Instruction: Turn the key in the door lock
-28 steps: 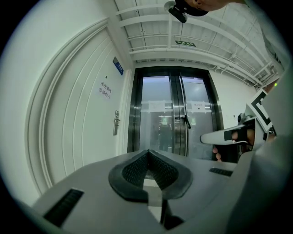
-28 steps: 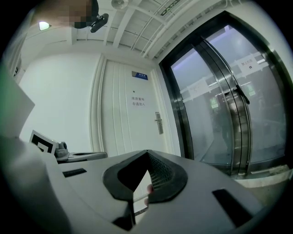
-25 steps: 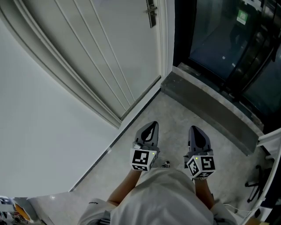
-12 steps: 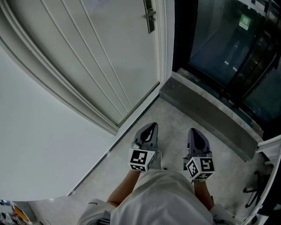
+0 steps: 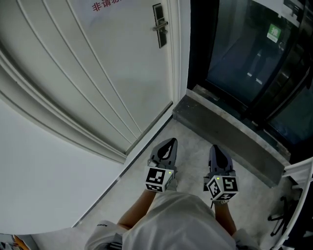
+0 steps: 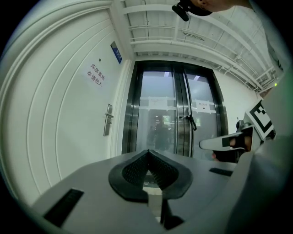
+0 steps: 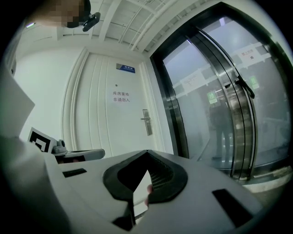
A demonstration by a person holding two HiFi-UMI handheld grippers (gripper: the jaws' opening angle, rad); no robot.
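doorplate point(image 7: 125, 68) shows only in gripper views; left gripper point(image 5: 171, 142) and right gripper point(image 5: 215, 147) both closed.

Place: an entrance lobby or corridor of a commercial or institutional building was recorded.

Evidence noted:
- A white panelled door point(image 5: 98, 73) was fitted with a lever handle point(image 5: 160, 28) on a lock plate point(image 5: 158, 14).
- A red-lettered notice point(image 7: 121, 96) was fixed to it, and a small blue sign point(image 7: 125, 68) was mounted above.
- Beside it, tall glass doors point(image 7: 215, 105) in dark metal frames were seen, fitted with a pull handle point(image 7: 245, 87).
- A green exit sign point(image 5: 274, 32) was visible through the glass.
- A grey stone sill point(image 5: 225, 141) was laid before the glass doors.
- A speckled floor point(image 5: 191, 146) was found underfoot.
- White ceiling beams point(image 6: 183, 27) were left exposed overhead.
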